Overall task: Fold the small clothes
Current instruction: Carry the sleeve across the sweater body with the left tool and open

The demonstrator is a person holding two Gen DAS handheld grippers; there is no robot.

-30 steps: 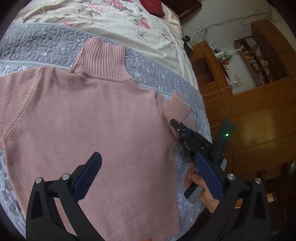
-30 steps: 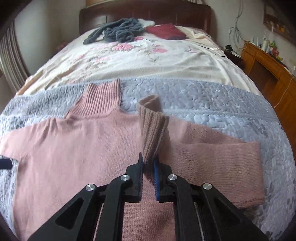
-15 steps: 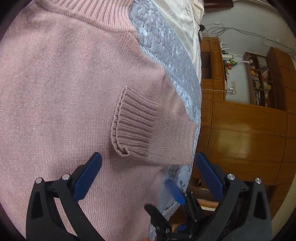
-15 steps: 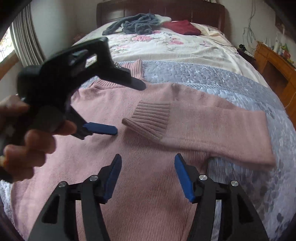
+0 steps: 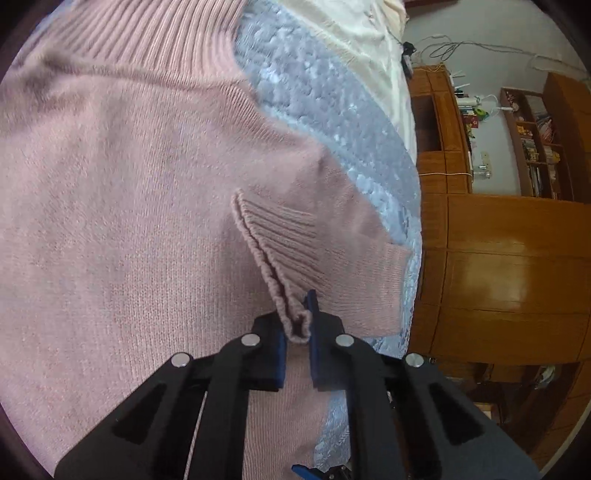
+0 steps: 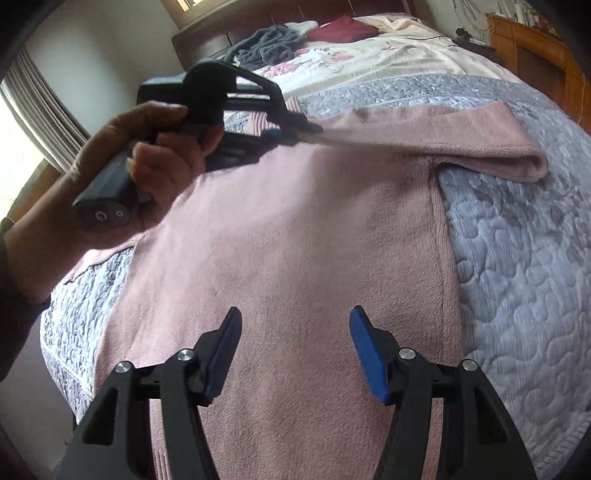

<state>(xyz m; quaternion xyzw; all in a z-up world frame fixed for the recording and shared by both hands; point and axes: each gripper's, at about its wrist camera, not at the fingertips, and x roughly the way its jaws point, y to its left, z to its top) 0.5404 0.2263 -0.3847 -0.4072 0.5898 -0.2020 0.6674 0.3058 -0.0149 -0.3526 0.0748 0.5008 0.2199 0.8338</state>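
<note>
Bed (image 6: 413, 48) with a dark headboard, carrying a cream floral cover toward the head end and a grey quilted coverlet (image 6: 524, 236) across the foot end. Wooden cabinets (image 5: 498, 266) stand beside the bed's right edge, with cluttered shelves (image 5: 535, 155) above them.

Pink knitted sweater (image 6: 295, 229) lies flat on the coverlet, ribbed collar (image 5: 147, 37) toward the head end and hem at the foot edge. One sleeve (image 6: 443, 136) is folded inward across the chest, its fold resting on the coverlet near the bed's right edge. Grey garment (image 6: 266, 44) and a dark red one (image 6: 340, 27) lie bunched on the floral cover near the headboard, well apart from the sweater.

Left gripper (image 5: 297, 332), held in the person's left hand (image 6: 147, 166), has its fingers closed together on the ribbed cuff (image 5: 280, 251) of the folded sleeve; a pinch of cuff edge bunches between the blue pads. In the right wrist view the same tool appears blurred above the chest of the sweater.

Right gripper (image 6: 295, 350) hovers over the lower body of the sweater near the foot edge, its fingers spread wide apart and holding nothing.
</note>
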